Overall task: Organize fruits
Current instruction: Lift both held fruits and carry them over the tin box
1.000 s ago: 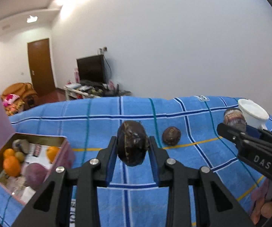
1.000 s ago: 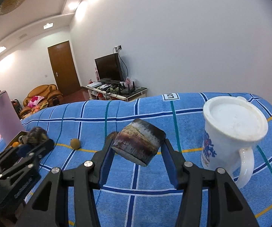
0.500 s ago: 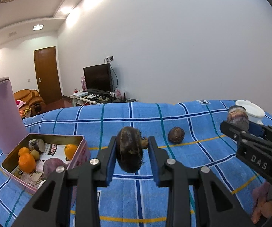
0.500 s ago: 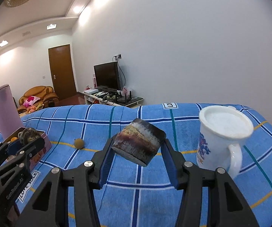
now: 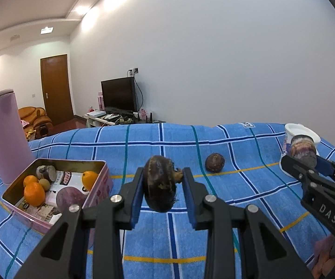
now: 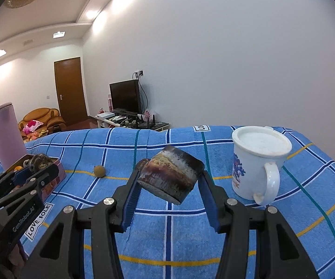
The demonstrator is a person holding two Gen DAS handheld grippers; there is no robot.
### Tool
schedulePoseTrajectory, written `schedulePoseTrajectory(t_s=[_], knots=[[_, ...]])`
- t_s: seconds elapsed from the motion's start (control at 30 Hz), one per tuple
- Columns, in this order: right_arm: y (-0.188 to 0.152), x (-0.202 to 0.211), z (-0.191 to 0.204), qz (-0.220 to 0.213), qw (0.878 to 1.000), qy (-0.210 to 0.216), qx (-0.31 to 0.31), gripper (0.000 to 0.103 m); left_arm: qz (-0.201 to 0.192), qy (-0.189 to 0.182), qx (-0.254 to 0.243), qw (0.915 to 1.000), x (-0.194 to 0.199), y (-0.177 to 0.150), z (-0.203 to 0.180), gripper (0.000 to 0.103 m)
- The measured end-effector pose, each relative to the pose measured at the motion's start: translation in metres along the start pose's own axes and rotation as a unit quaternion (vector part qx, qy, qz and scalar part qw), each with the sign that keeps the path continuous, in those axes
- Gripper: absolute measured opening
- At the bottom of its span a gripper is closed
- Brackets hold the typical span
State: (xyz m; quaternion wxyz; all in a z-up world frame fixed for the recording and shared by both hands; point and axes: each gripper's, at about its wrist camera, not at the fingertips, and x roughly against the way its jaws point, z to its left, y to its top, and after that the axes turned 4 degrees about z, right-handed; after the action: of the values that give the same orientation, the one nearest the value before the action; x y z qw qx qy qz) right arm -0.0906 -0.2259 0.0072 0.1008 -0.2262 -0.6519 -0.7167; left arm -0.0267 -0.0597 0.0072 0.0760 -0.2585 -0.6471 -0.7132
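My left gripper (image 5: 162, 193) is shut on a dark brown round fruit (image 5: 159, 183) and holds it above the blue checked cloth. My right gripper (image 6: 169, 181) is shut on a brown cut chunk of fruit (image 6: 171, 173), tilted, above the cloth. An open pink tin (image 5: 97, 162) at the left holds oranges (image 5: 34, 193), a purple fruit (image 5: 68, 198) and other pieces. Another brown round fruit (image 5: 214, 162) lies loose on the cloth; it shows small in the right wrist view (image 6: 99, 171). Each gripper shows in the other's view: the right one (image 5: 307, 162), the left one (image 6: 35, 169).
A white mug (image 6: 258, 160) stands on the cloth right of my right gripper. A tall lilac cylinder (image 5: 3, 134) stands behind the tin. The cloth (image 5: 237, 186) ends at a far edge; a TV, door and sofa lie beyond.
Both grippers have drawn back and risen with their fruits held. The tin, lilac cylinder and mug now show more fully and farther off.
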Motion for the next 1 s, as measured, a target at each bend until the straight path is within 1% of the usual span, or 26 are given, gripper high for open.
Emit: schedulePoseTrajectory(t_s=[0.17, 0.3, 0.47, 0.87, 1.0], knots=[[-0.004, 0.010, 0.009, -0.007, 1.000, -0.004, 0.013, 0.052, -0.002, -0.001, -0.003, 1.0000, 0.004, -0.002, 0.001, 0.034], [-0.006, 0.016, 0.012, -0.005, 1.000, 0.000, 0.009, 0.052, -0.004, -0.002, -0.004, 1.0000, 0.008, -0.003, 0.002, 0.034], [-0.008, 0.019, 0.014, -0.002, 1.000, 0.001, 0.000, 0.052, -0.001, -0.006, -0.004, 1.0000, 0.010, -0.004, 0.004, 0.034], [-0.012, 0.025, 0.030, 0.000, 1.000, -0.006, 0.007, 0.052, -0.005, -0.007, -0.011, 0.9999, 0.020, -0.009, 0.006, 0.034], [-0.011, 0.023, 0.034, 0.005, 1.000, -0.007, 0.008, 0.052, 0.002, -0.011, -0.014, 0.9998, 0.022, -0.010, 0.009, 0.034]])
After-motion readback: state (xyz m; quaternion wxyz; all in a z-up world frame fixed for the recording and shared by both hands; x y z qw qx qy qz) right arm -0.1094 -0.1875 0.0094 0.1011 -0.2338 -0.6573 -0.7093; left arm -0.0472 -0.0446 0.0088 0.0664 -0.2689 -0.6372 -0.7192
